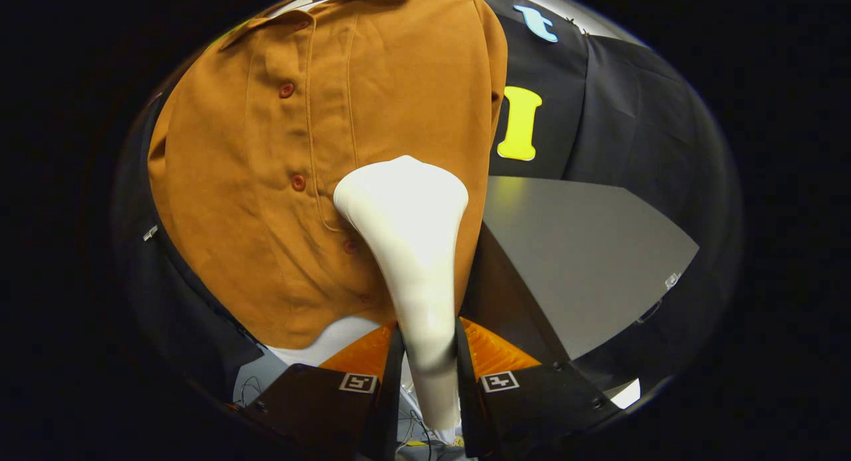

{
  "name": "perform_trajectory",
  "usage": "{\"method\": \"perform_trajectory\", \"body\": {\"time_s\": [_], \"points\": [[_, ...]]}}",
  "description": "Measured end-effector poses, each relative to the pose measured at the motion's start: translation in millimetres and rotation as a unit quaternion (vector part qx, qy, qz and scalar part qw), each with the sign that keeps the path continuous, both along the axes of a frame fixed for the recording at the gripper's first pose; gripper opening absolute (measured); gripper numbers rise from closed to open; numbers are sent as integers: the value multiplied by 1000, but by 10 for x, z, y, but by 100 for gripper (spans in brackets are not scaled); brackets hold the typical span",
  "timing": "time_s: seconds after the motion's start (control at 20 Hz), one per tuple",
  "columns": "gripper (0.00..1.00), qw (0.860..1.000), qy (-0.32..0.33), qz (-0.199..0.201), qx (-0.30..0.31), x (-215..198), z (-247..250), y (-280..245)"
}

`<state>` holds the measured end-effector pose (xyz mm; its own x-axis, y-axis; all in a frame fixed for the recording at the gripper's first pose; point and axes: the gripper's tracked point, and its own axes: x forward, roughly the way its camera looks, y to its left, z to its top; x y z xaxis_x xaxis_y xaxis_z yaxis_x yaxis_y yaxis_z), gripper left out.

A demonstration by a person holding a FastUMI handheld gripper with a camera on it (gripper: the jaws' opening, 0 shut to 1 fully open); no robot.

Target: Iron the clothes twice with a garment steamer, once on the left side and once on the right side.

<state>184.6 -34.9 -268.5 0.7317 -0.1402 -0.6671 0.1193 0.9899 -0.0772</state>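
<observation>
Shirt: a brown button-front shirt (pixel 266 201) hangs ahead of the hand-held gripper and to its left, filling the space beyond the fingers; its collar sits at the far top.
Buttons: a row of small brown buttons (pixel 286 90) runs down the placket, left of the steamer head.
Steamer: a white garment steamer (pixel 412 248) stands between the fingers, its handle running forward and its broad head lying against the lower shirt front.
Hand-held gripper: the hand-held gripper (pixel 429 361) pinches the steamer's handle, both fingers pressed on its sides.
Bench: a grey bench (pixel 585 261) lies beyond the fingers to the right, beside the shirt's edge.
</observation>
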Motion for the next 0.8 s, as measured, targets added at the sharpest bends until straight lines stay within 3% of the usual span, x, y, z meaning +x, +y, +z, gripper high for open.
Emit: {"method": "perform_trajectory", "body": {"time_s": [0.2,0.4,0.8], "points": [[42,1000,-17,1,-2,-150,217,37],[42,998,-66,9,1,-180,810,180],[42,987,-146,58,21,-13,1696,961]]}}
